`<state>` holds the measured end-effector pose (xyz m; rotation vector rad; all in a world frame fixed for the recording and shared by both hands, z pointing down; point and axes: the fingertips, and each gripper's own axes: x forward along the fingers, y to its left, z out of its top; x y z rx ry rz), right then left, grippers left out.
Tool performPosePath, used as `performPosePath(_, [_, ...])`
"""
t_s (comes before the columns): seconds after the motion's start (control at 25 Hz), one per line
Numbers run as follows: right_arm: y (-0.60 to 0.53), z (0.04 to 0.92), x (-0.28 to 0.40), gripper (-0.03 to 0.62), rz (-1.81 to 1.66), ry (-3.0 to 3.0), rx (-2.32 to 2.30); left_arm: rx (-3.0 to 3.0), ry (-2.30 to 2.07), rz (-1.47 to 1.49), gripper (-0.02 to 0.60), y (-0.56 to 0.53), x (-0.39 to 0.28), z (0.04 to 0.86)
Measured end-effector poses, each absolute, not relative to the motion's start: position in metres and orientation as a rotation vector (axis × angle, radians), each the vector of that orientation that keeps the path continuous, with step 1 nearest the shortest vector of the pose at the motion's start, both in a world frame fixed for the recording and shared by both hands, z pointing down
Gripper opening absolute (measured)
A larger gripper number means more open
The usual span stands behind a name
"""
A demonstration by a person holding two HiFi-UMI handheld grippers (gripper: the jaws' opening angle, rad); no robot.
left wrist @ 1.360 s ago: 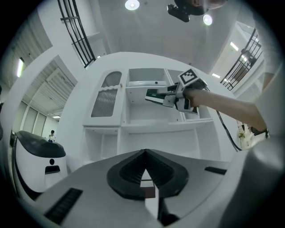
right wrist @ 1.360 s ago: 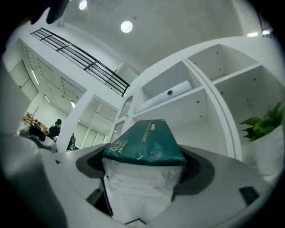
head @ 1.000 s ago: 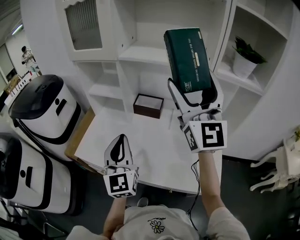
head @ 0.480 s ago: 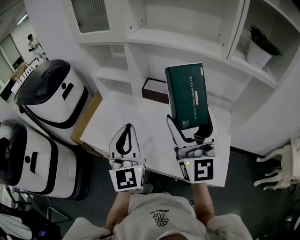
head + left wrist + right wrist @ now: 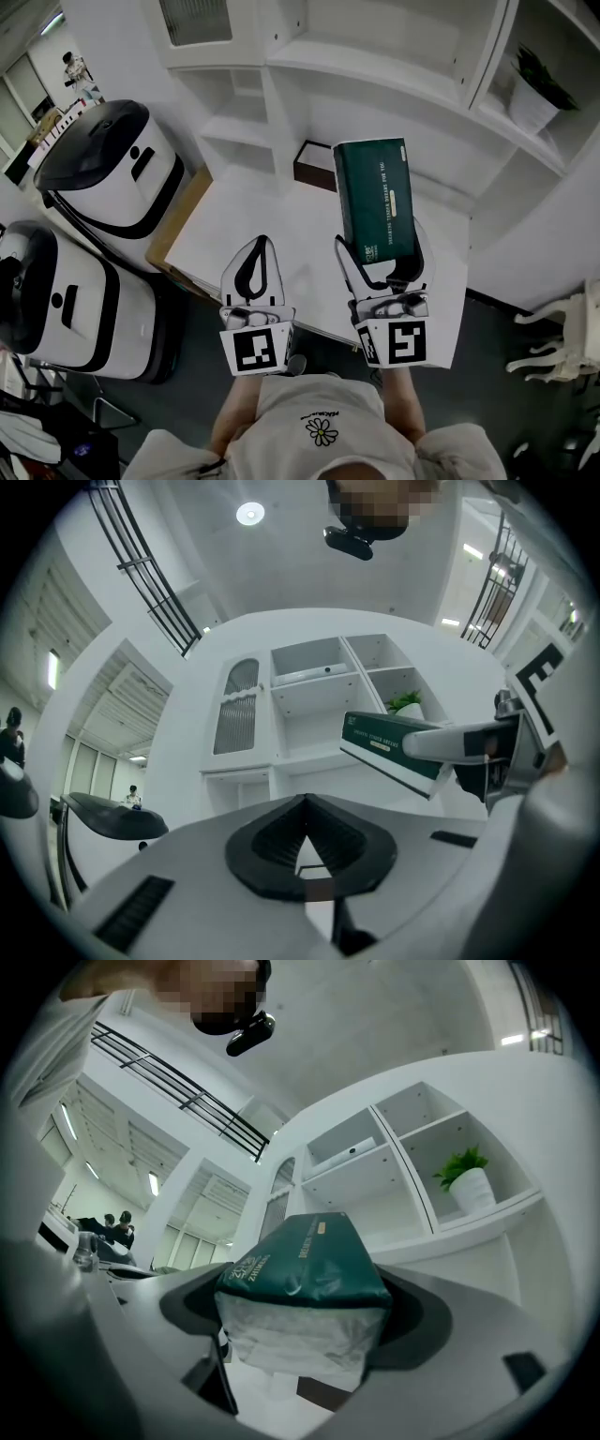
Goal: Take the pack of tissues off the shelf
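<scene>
My white, black-padded right claw (image 5: 382,258) is carrying the dark green pack (image 5: 377,202), whose near end is showing white. It and my left claw (image 5: 253,267), also white and black, are wearing black-and-white square markers. The shelf (image 5: 375,70) and table (image 5: 253,211) are looking plain white, the box (image 5: 312,167) dark brown, the plant (image 5: 536,75) green in a white pot (image 5: 530,112).

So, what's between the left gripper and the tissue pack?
Only bare white table, seen in the head view, lies between the left gripper and the pack, which the right gripper holds.
</scene>
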<state>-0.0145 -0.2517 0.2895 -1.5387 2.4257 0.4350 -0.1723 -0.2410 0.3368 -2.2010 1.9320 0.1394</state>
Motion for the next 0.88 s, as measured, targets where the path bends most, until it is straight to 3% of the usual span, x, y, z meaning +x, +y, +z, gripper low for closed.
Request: performPosePath(0.88, [-0.265,0.299,-0.003,0.443,0.313,2.428,-1.549,-2.159,1.944,0.127,0.0,-0.243,-0.179,0.343])
